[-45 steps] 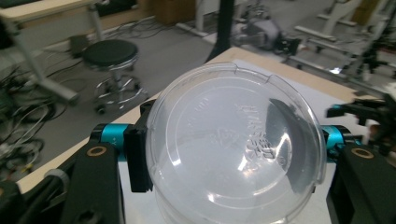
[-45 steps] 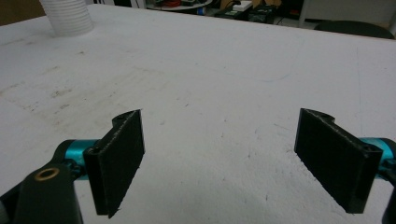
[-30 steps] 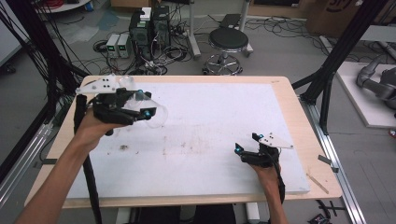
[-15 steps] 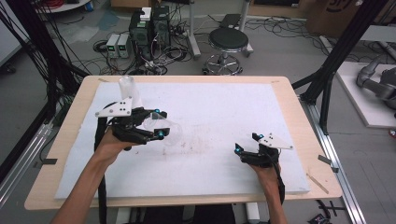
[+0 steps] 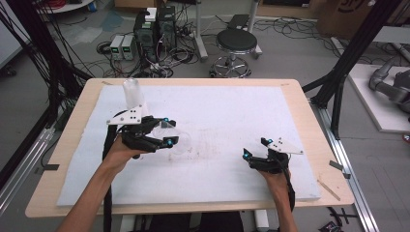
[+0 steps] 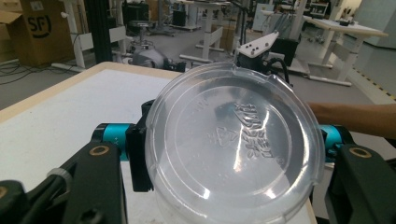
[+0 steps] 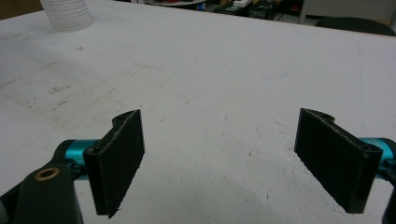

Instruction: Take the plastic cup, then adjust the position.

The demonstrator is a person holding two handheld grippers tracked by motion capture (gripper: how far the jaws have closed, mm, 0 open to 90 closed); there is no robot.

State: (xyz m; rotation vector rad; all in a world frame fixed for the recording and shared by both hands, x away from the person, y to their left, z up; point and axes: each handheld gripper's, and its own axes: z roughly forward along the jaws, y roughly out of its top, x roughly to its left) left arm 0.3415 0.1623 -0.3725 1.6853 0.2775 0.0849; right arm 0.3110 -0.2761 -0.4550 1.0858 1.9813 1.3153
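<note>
Left gripper (image 5: 167,131) is over the white mat (image 5: 227,111), out toward the mat's left half, and it has a clear plastic cup (image 5: 178,140) clamped between its jaws. From the left gripper view the cup (image 6: 233,149) is turned with its round base facing the camera, embossed lettering and a recycling mark readable on it, a black jaw pressed to each side of its wall. The cup lies on its side in the grip, its mouth pointing away toward the mat's middle. In the high view the cup looks low over the mat, but whether it touches the mat I cannot tell. Behind the left gripper, toward the mat's far left corner, stands a stack of clear cups (image 5: 132,94), upright and apart from the held one; the right gripper view catches its ribbed bottom (image 7: 66,15) at the far edge of the mat. Now the right gripper (image 5: 256,148): it sits low near the mat's near right corner, well apart from the cup, and in its own view the two black jaws stand wide with nothing between them, just bare mat (image 7: 224,84) beyond. The mat itself lies on a wooden table (image 5: 309,111), whose pale edge frames the mat on all sides.
</note>
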